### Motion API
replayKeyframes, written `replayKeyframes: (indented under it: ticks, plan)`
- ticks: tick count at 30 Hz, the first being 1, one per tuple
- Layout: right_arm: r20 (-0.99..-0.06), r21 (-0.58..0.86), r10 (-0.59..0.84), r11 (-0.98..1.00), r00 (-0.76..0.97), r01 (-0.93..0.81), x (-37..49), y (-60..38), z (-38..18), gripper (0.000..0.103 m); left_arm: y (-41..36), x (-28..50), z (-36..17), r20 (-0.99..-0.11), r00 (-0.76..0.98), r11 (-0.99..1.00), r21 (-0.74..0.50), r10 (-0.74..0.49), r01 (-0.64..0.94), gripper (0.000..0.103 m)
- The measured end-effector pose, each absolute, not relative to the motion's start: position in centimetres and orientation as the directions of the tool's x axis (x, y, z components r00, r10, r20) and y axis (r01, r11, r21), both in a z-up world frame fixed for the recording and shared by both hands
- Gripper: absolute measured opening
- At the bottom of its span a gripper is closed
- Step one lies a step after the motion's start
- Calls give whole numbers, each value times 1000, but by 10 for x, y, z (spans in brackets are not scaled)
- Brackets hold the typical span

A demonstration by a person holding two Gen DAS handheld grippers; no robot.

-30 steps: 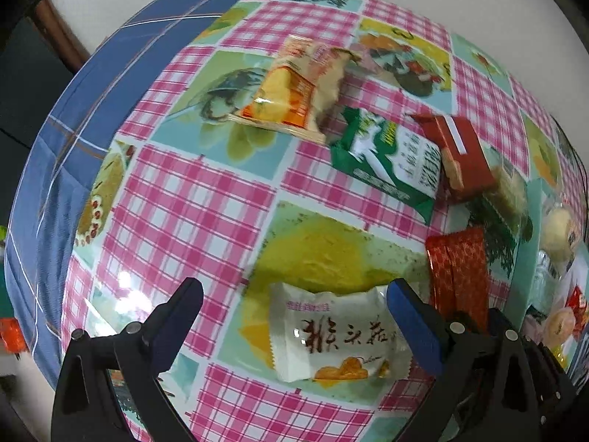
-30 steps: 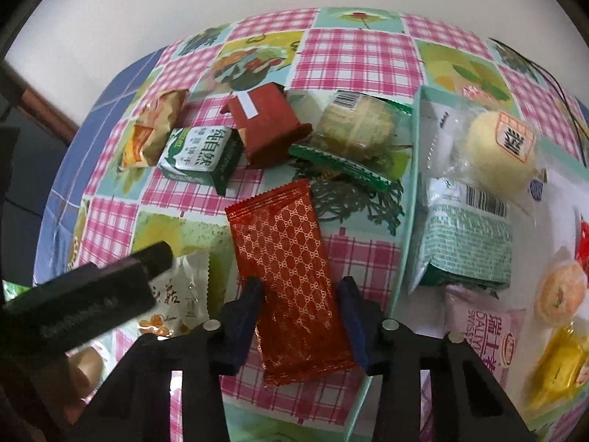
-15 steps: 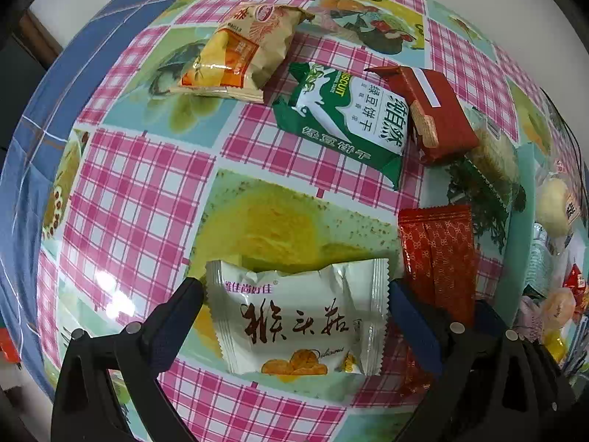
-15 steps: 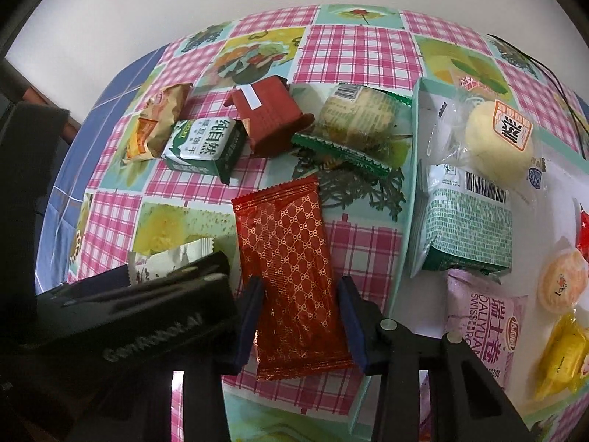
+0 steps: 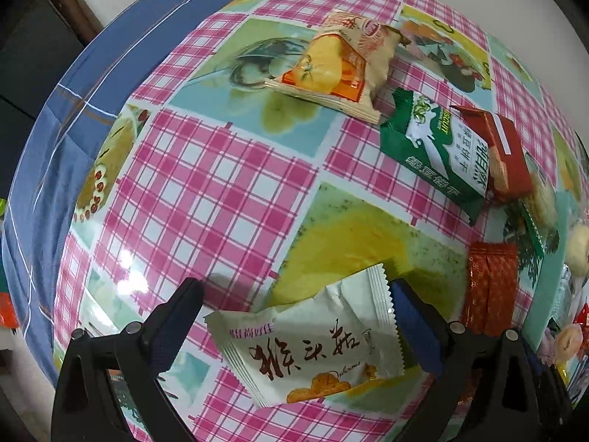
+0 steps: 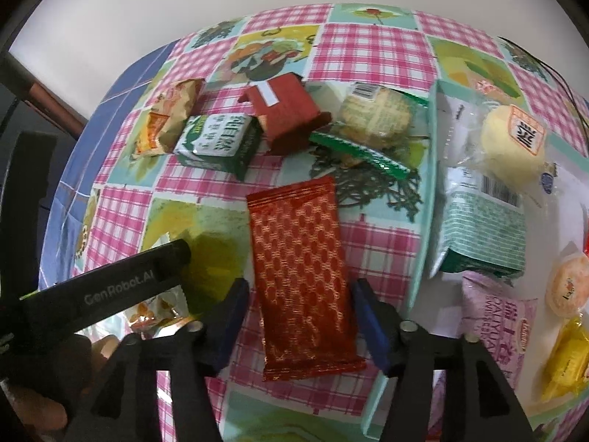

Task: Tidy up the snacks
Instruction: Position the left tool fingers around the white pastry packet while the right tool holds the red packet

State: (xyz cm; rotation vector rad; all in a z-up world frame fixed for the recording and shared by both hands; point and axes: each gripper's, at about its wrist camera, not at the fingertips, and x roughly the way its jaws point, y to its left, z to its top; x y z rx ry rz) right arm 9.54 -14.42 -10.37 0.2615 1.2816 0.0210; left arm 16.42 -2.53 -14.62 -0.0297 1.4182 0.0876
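A white snack packet point(image 5: 305, 346) with dark red characters lies tilted on the checked tablecloth point(image 5: 206, 191). My left gripper point(image 5: 294, 313) points straight down around it, open. Its right finger point(image 5: 412, 324) is at the packet's edge and its left finger point(image 5: 176, 324) stands apart. A red patterned packet point(image 6: 302, 276) lies flat between the fingers of my right gripper point(image 6: 300, 305). Those jaws are opening, with narrow gaps on both sides of the packet. The left tool's black housing point(image 6: 110, 287) shows at the lower left of the right wrist view.
An orange packet point(image 5: 338, 70), a green biscuit packet point(image 5: 438, 147), a dark red packet point(image 6: 283, 118) and a round cookie point(image 6: 375, 114) lie further back. A mint tray point(image 6: 423, 239) on the right holds several snacks. A person's hand point(image 6: 33, 405) grips the left tool.
The left gripper came down over the white packet, which now lies tilted between its fingers. The right gripper's jaws have spread off the red packet's sides.
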Motion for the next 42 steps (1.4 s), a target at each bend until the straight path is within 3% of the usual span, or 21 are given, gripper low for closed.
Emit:
replayKeyframes:
  ticks: [11, 21, 28, 34, 36, 42]
  plan:
    - [-960, -4, -19, 999, 279, 53, 99, -113, -112, 67, -28, 144, -153, -985, 171, 998, 24, 32, -50, 100]
    - [-956, 14, -19, 994, 293, 110, 86, -116, -110, 53, -31, 127, -155, -989, 146, 1000, 21, 24, -23, 103]
    - [-953, 20, -16, 993, 302, 119, 71, -115, -112, 52, -34, 119, -154, -987, 157, 999, 31, 32, -10, 102]
    - [-953, 33, -11, 989, 304, 141, 58, -111, -110, 52, -45, 115, -150, -985, 169, 999, 43, 40, 13, 94]
    - [-953, 40, -5, 989, 304, 141, 56, -110, -110, 52, -48, 112, -148, -985, 172, 999, 34, 30, 20, 83]
    - [-954, 56, 11, 988, 300, 142, 56, -113, -109, 52, -54, 107, -143, -984, 176, 998, 43, 36, 37, 81]
